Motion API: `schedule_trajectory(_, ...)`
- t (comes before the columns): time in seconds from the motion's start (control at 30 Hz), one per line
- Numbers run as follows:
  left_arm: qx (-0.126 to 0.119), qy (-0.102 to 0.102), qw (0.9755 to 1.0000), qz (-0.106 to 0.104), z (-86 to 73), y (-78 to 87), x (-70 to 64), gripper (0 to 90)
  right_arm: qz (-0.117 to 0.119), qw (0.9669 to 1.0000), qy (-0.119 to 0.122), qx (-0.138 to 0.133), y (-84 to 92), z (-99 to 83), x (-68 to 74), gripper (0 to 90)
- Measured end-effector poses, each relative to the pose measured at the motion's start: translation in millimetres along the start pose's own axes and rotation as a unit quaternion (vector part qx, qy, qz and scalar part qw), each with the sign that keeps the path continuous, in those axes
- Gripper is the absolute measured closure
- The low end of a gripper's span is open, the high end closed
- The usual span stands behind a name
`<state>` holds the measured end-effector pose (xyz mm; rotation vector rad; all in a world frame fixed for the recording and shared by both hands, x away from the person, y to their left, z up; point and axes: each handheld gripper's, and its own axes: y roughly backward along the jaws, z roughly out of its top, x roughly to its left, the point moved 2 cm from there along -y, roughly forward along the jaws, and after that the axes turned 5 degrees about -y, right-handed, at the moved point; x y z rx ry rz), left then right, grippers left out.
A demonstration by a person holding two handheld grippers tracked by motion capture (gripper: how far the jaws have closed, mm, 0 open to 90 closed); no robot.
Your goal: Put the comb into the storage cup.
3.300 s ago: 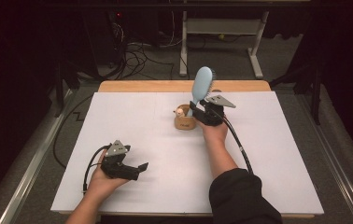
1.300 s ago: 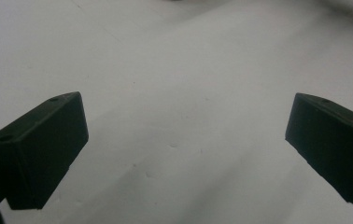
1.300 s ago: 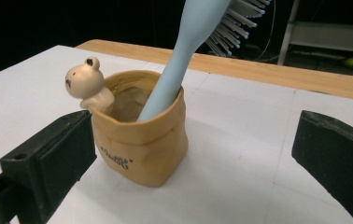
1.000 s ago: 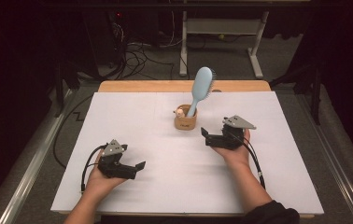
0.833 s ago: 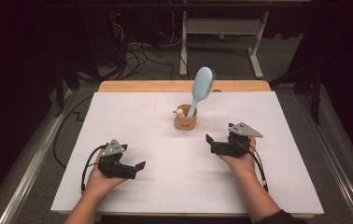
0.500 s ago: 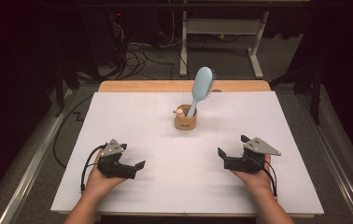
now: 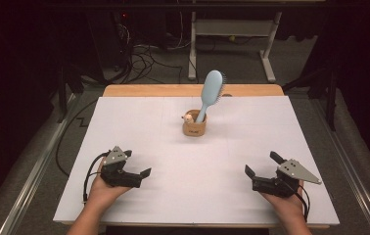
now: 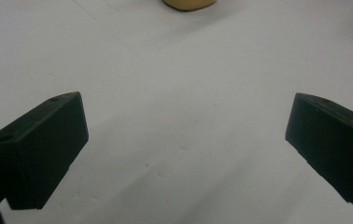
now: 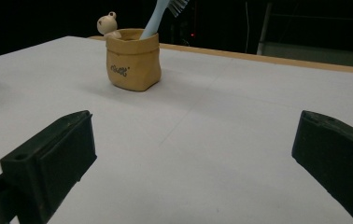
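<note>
A light blue hairbrush (image 7: 211, 90) stands handle-down and leaning in a small tan cup (image 7: 194, 128) at the table's middle back. A little frog figure (image 9: 107, 23) sits on the cup's rim. In the right gripper view the cup (image 9: 133, 58) and the brush handle (image 9: 157, 17) are ahead to the left. My right gripper (image 7: 261, 164) rests open and empty near the front right, far from the cup. My left gripper (image 7: 136, 163) lies open and empty at the front left. The left gripper view has the cup's base (image 8: 188, 3) at its top edge.
A white sheet (image 7: 139, 122) covers the table, with a wooden edge (image 7: 149, 90) along the back. Beyond it the floor holds cables (image 7: 144, 54) and a white desk frame (image 7: 232, 29). Metal rails run along both sides of the table.
My right gripper let go of the brush, left it standing in the cup, and drew back to the front right of the table. The left gripper stayed put.
</note>
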<state>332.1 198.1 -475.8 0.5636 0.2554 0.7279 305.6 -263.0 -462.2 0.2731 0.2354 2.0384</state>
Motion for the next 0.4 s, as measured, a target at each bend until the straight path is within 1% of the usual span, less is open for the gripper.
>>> schedule_trajectory(0.07, -0.003, 0.000, 1.0000, 0.001, 0.3, 1.2, 0.0, 0.0, 0.001, 1.0000, 0.003, -0.001, 0.3, 0.3, 1.5, 0.1)
schedule_trajectory(0.27, -0.002, -0.001, 1.0000, 0.001, -0.2, 1.6, 0.2, 0.0, -0.003, 1.0000, 0.000, -0.004, 2.8, 1.2, -0.1, 0.1)
schedule_trajectory(0.4, -0.008, -0.001, 1.0000, 0.003, 0.7, 3.5, 0.5, 0.0, -0.005, 1.0000, 0.000, -0.003, 3.0, 1.0, 0.0, 0.2)
